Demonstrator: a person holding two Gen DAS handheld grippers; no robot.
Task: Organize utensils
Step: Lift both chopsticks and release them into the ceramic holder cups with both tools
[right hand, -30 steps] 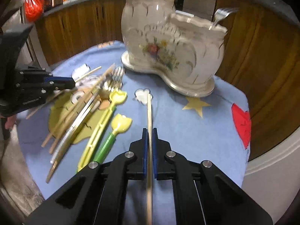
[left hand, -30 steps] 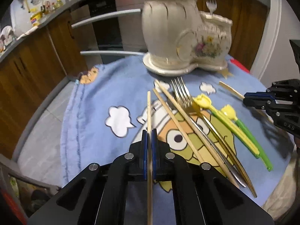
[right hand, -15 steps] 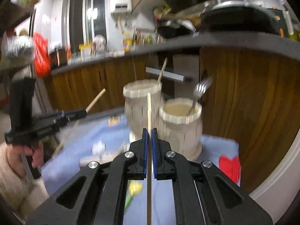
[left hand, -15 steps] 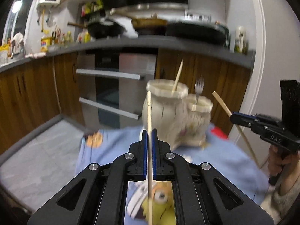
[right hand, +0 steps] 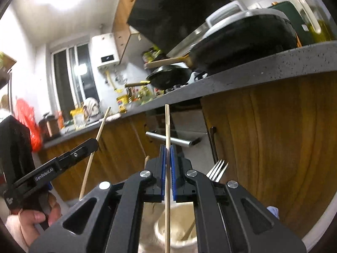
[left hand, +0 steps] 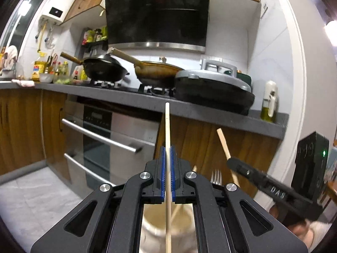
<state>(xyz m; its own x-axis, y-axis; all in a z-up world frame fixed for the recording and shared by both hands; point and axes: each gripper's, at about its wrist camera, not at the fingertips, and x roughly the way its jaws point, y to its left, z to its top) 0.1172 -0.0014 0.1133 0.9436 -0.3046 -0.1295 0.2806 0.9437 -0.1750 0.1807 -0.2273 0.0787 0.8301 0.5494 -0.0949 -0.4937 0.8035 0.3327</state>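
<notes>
Chopsticks stood upright, one pinched in each set of tongs: left tongs point(left hand: 167, 158) clenched one chopstick point(left hand: 167, 126), right tongs point(right hand: 167, 158) another point(right hand: 167, 126). Below them sat the cream holder point(left hand: 160, 227). Lowered off-centre, either tip could strike its rim and slip.

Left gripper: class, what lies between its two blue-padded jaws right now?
A single wooden chopstick runs between the jaws of the left gripper, clamped and sticking out past them; the left wrist view shows this.

Wood-fronted kitchen cabinets point(left hand: 19, 130), grey countertop point(left hand: 130, 99)
</notes>
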